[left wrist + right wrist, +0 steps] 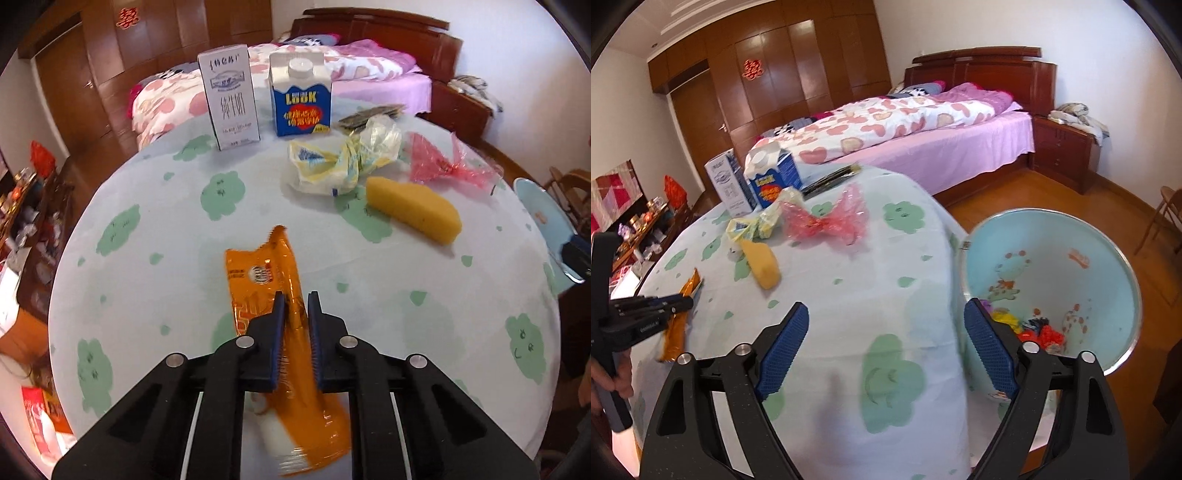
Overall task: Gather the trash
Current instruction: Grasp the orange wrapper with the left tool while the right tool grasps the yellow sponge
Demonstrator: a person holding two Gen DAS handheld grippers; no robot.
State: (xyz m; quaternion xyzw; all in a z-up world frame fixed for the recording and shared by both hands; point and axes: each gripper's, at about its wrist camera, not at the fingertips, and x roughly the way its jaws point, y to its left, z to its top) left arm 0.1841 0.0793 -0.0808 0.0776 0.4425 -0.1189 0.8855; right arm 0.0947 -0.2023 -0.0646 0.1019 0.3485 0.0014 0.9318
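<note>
Our left tongs (297, 295) pinch the orange wrapper (266, 273); only the right view shows the bin (1108, 258) past the desk (886, 258) edge, right tongs (886, 325) wide and empty.

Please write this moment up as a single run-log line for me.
left tool: shut on orange wrapper | right tool: open, empty, above table edge | bin: beside table, holds trash | remaining: cartons, sponge, bags

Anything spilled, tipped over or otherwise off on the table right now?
Nothing spilled. Both cartons, the white milk carton and the blue-and-white capped carton, stand upright. One oddity: a yellow sponge wedge lies among the wrappers, which hardly looks like trash.
</note>
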